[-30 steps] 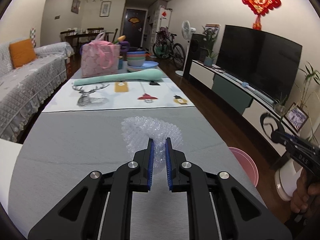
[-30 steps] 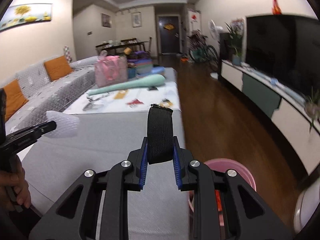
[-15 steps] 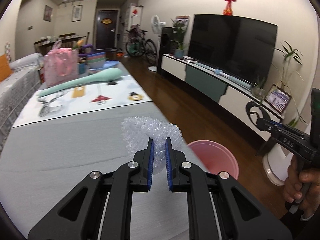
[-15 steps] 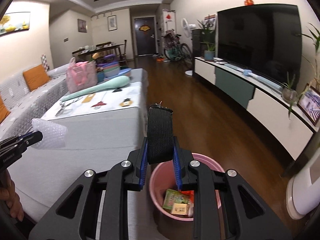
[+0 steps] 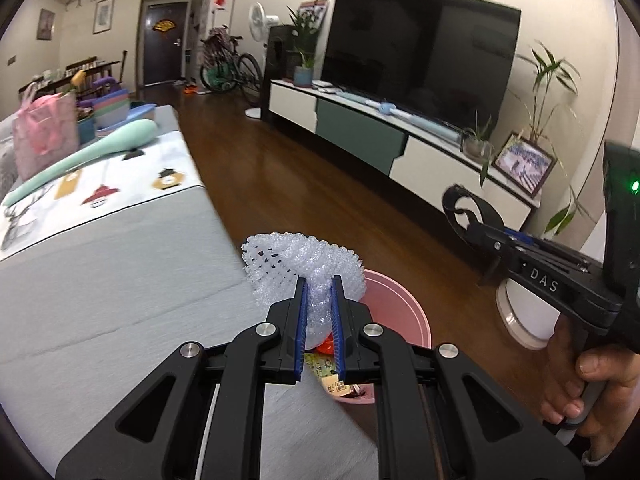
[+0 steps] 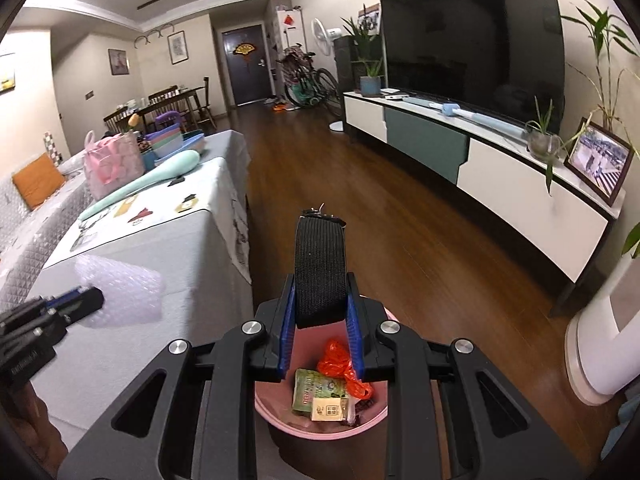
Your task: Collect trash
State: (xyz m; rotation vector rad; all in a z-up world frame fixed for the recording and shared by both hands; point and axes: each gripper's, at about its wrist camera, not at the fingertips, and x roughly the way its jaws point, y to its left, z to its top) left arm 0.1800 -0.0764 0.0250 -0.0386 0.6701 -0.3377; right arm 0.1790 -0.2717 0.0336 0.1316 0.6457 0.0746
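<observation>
Fingers of the left gripper [image 5: 319,300] are nearly closed, pinching a crumpled wad of bubble wrap [image 5: 298,266] between their blue pads; the wad bulges out past the fingertips. It hangs at the right edge of the grey-covered table [image 5: 100,280], partly over the rim of the pink bin [image 5: 404,312] that stands on the wooden floor [image 5: 320,200] just beside the table. From the right wrist view the same bubble wrap [image 6: 120,292] shows at the far left, over the table's edge [image 6: 180,264].

Further right, the right gripper [image 6: 320,308] has its fingers set a moderate way apart, clamped on a folded piece of black strap [image 6: 320,268] that stands upright and sticks out beyond the fingertips. It is directly above the pink bin [image 6: 320,432]. Inside the bin lie a green packet [image 6: 310,392], a small tan box [image 6: 328,410] and a crumpled orange wrapper [image 6: 342,370], touching one another.

In the left wrist view the right gripper [image 5: 460,210] appears at the right edge, the strap looped at its tip, with the person's right hand [image 5: 588,384] on its handle. Along the right wall stand a low cabinet [image 6: 500,184] and a dark television [image 6: 472,40].
</observation>
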